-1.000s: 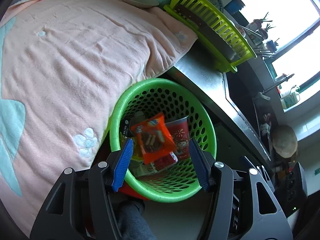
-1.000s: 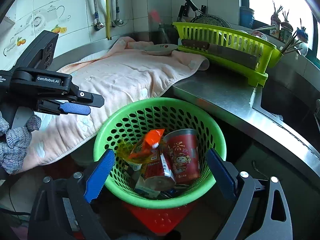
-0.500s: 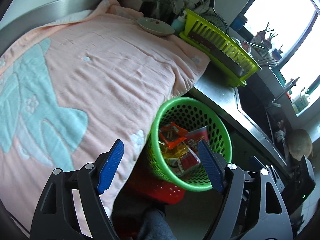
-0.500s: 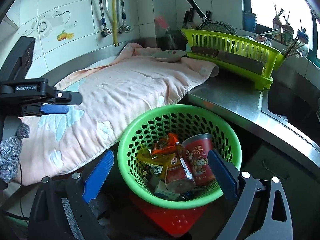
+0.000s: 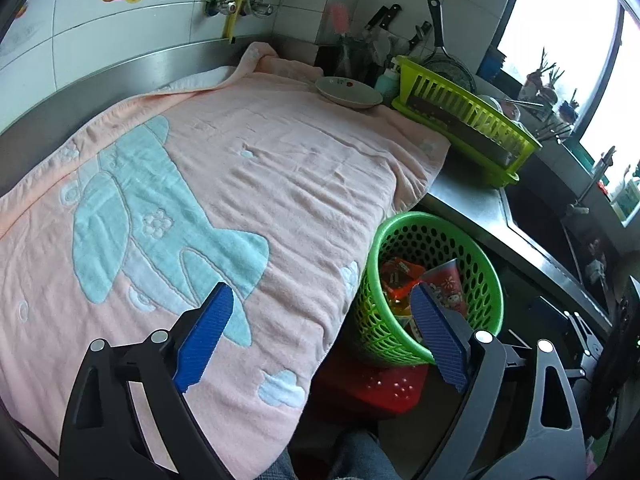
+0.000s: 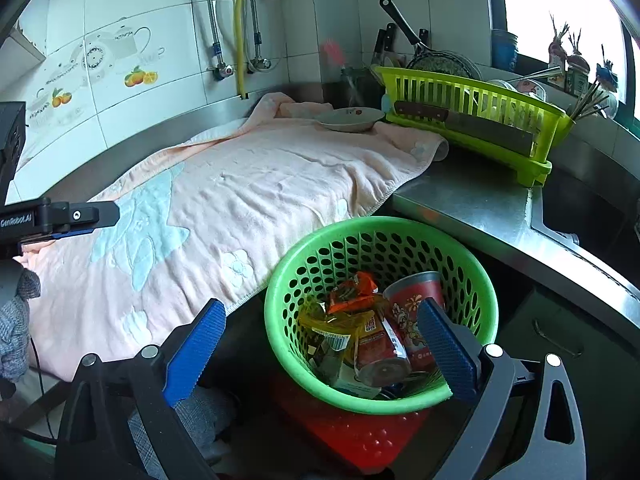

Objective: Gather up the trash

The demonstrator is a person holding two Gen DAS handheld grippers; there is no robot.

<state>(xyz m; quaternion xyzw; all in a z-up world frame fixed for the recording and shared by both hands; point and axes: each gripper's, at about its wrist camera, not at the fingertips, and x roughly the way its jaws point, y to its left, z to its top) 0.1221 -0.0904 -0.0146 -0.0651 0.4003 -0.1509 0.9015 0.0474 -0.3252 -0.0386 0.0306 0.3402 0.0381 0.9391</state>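
Observation:
A green perforated basket (image 6: 486, 280) stands on a red stool (image 6: 360, 432) beside the counter. It holds several pieces of trash: an orange snack wrapper (image 6: 354, 292), a red paper cup (image 6: 412, 304), a red can (image 6: 380, 352) and a yellow wrapper (image 6: 324, 322). The basket also shows in the left wrist view (image 5: 476, 256). My left gripper (image 5: 320, 336) is open and empty, above the front edge of the pink towel (image 5: 240, 184). My right gripper (image 6: 316, 356) is open and empty, just in front of the basket.
A white dish (image 5: 348, 92) lies at the towel's far end. A lime dish rack (image 6: 472, 120) with a cleaver stands on the steel counter (image 6: 480, 200). Pans and knives stand at the back wall. The sink (image 5: 532, 204) lies to the right. The left gripper's body (image 6: 52, 216) shows at the left.
My left gripper has let the orange wrapper drop into the basket and pulled back up and left over the towel. My right gripper has drawn back a little from the basket.

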